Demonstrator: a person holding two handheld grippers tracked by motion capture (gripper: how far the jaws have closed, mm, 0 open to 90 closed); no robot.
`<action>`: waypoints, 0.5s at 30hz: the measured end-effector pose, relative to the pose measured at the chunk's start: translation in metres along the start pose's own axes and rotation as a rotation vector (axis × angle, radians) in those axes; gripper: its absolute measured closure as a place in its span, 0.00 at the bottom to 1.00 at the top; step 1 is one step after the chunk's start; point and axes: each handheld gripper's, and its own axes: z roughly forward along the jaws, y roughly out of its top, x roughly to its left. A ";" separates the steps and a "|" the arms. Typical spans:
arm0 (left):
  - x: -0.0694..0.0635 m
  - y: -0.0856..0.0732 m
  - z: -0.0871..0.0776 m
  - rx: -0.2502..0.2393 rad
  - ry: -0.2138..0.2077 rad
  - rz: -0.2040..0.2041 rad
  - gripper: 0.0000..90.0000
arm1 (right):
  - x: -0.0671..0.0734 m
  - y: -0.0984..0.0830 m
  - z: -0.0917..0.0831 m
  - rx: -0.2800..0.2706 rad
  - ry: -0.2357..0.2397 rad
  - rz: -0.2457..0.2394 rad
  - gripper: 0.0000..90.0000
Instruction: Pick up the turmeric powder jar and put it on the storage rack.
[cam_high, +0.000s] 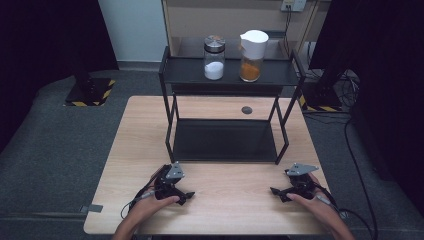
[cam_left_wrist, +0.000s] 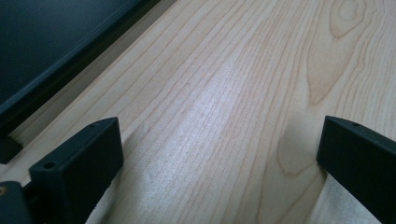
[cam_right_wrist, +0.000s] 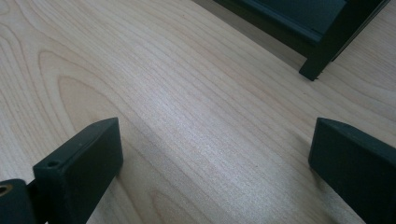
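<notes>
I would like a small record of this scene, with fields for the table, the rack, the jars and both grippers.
table: light wood table
rack: black two-level rack at the table's far side
upper shelf: jar of white powder on the left, jar of orange powder with white lid on the right
lower shelf: bare
left gripper: open, holds nothing, low over the near table
right gripper: open, holds nothing, low over the near table

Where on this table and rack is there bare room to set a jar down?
Free: the rack's lower shelf; the table between the left gripper and right gripper. Crowded: the top shelf middle, with the white-powder jar and orange-powder jar.
</notes>
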 end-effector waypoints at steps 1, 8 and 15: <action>0.000 0.000 0.000 0.000 0.000 0.001 0.00 | 0.001 0.000 0.000 0.001 -0.002 0.000 0.03; 0.000 0.000 0.000 0.000 0.000 0.000 0.00 | 0.002 0.001 0.001 0.003 -0.007 0.007 0.03; 0.000 0.000 0.000 0.000 0.000 0.000 0.00 | 0.005 0.002 0.002 0.007 -0.014 0.014 0.01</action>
